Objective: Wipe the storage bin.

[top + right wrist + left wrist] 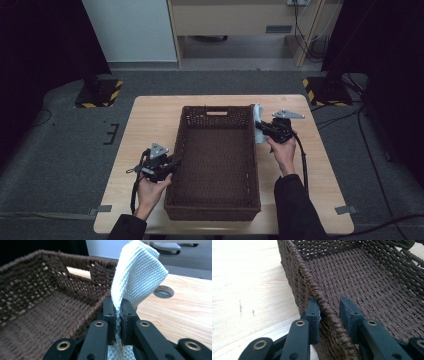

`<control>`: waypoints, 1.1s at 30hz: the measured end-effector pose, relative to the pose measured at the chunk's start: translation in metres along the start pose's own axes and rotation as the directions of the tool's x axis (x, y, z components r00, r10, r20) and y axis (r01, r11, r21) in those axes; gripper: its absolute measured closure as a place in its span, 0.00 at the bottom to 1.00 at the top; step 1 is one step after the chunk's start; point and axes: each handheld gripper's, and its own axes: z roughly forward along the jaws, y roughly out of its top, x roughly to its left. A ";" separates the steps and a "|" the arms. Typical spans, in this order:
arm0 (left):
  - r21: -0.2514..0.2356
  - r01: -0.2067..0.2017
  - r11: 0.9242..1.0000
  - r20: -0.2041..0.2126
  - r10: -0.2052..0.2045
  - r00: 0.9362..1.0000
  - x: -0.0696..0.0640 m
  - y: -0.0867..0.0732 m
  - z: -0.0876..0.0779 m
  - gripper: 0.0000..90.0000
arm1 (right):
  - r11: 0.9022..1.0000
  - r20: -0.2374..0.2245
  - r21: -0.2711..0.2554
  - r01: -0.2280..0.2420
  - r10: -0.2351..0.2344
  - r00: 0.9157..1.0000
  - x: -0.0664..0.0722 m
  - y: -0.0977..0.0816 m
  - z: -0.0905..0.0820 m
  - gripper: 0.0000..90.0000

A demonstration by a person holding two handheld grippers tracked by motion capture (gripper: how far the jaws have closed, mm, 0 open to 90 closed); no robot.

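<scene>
While our left gripper [329, 312] straddles the dark woven rectangular basket's [215, 150] rim unclenched, our right gripper [118, 312] clenched on the pale quilted cloth [136, 277].

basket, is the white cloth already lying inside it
No, the white cloth hangs clamped in the right gripper beside the rim of the basket, whose woven floor is bare.

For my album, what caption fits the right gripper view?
Right hand-held gripper pinching a pale quilted cloth beside the brown woven basket on a wooden table.
</scene>
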 end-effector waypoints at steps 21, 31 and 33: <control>-0.003 -0.034 0.999 0.004 0.034 0.999 -0.005 -0.012 -0.014 0.64 | 1.000 -0.013 0.020 -0.006 0.007 1.000 0.003 -0.016 -0.020 0.95; -0.023 0.004 1.000 -0.010 -0.004 1.000 -0.006 -0.011 -0.011 0.72 | 0.975 0.010 0.221 0.005 -0.008 1.000 0.007 -0.055 0.002 0.95; -0.024 0.012 1.000 -0.010 -0.012 1.000 -0.005 -0.011 -0.011 0.73 | 0.970 0.014 0.245 -0.002 -0.001 1.000 0.006 -0.061 0.006 0.95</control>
